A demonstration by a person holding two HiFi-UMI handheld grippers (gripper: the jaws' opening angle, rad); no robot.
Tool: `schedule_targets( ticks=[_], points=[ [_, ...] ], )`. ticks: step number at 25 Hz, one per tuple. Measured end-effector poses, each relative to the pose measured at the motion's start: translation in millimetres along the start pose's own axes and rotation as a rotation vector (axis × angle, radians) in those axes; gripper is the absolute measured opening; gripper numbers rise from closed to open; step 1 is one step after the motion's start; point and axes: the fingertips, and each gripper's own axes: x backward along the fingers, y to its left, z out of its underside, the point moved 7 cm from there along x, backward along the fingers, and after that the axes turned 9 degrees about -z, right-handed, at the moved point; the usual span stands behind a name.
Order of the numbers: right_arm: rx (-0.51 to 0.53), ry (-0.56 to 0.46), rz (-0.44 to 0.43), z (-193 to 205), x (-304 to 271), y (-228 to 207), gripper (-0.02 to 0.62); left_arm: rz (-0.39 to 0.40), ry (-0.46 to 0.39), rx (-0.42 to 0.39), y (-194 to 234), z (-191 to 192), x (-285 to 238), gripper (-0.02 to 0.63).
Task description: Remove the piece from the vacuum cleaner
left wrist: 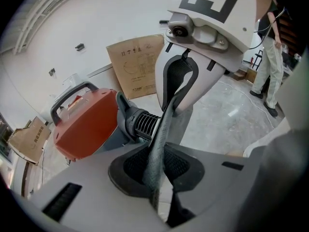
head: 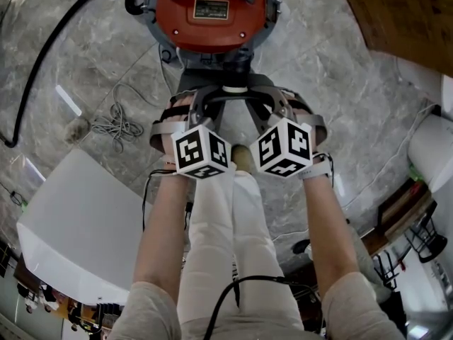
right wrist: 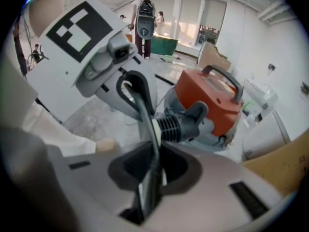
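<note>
The red vacuum cleaner stands on the stone floor, its front port toward me. A ribbed grey connector piece with a white ring sticks out of that port. Both grippers point steeply down and meet at this piece. My left gripper comes in from the left, its jaws nearly together on a thin grey edge at the connector's mouth. Opposite it, my right gripper is closed the same way on the other side. The pads' exact contact is hidden by the fingers.
A black hose curves over the floor at the far left, with a coiled grey cord nearer. A white board lies lower left. My legs and a shoe are below the grippers. Cardboard leans on the wall; people stand far off.
</note>
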Motion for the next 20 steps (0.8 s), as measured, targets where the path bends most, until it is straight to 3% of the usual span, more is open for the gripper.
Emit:
schedule_targets(
  ticks=[20],
  points=[
    [0.002, 0.000, 0.051, -1.4, 5.9, 15.5, 0.055, -0.018, -0.008, 0.123, -9.2, 6.8, 8.7, 0.071]
  ],
)
